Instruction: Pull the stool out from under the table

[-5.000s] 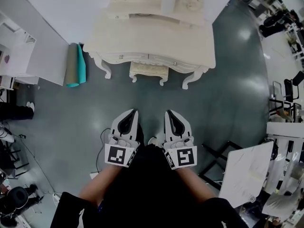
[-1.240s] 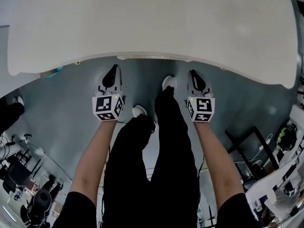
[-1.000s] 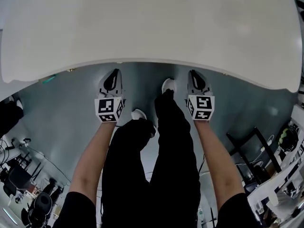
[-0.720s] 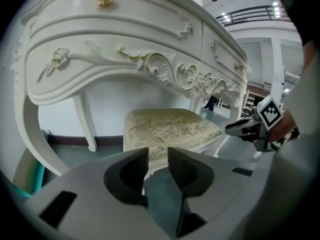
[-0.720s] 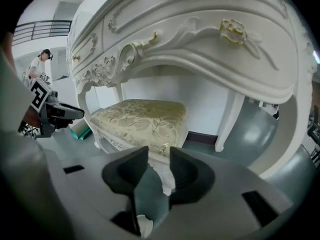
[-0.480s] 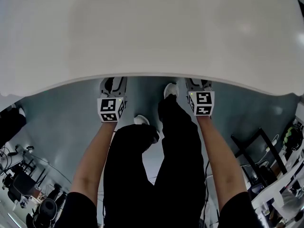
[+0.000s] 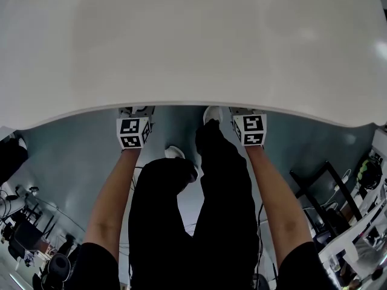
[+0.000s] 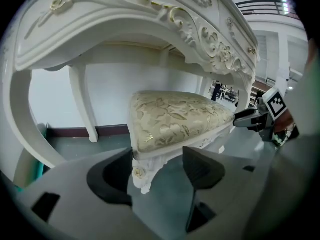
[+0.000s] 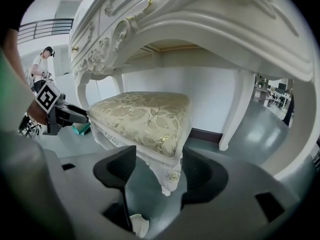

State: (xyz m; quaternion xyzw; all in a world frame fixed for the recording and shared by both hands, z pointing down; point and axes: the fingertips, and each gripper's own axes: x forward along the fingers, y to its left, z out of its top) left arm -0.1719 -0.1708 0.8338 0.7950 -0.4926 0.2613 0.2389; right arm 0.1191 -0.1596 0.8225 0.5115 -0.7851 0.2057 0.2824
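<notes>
The stool (image 8: 175,116), white carved wood with a gold floral cushion, stands under the white table (image 8: 125,14). My left gripper (image 8: 159,164) has its jaws opening, set either side of the stool's near left corner leg (image 8: 140,176) without pressing on it. In the right gripper view the stool (image 9: 142,114) shows from the other side. My right gripper (image 9: 159,171) is also opening, with the near right corner leg (image 9: 169,176) between its jaws, untouched. In the head view the tabletop (image 7: 193,41) hides the stool and both pairs of jaws; only the marker cubes (image 7: 133,133) (image 7: 253,130) show.
Curved table legs (image 8: 82,104) (image 9: 235,109) stand behind the stool. My legs in black trousers and white shoes (image 7: 211,113) are between the arms. A black frame (image 7: 314,192) stands to the right on the grey floor. A teal roll (image 9: 82,129) lies at the left.
I have come up to the table, and its top now fills the head view. Both grippers have gone forward under its edge, so their jaws are hidden there.
</notes>
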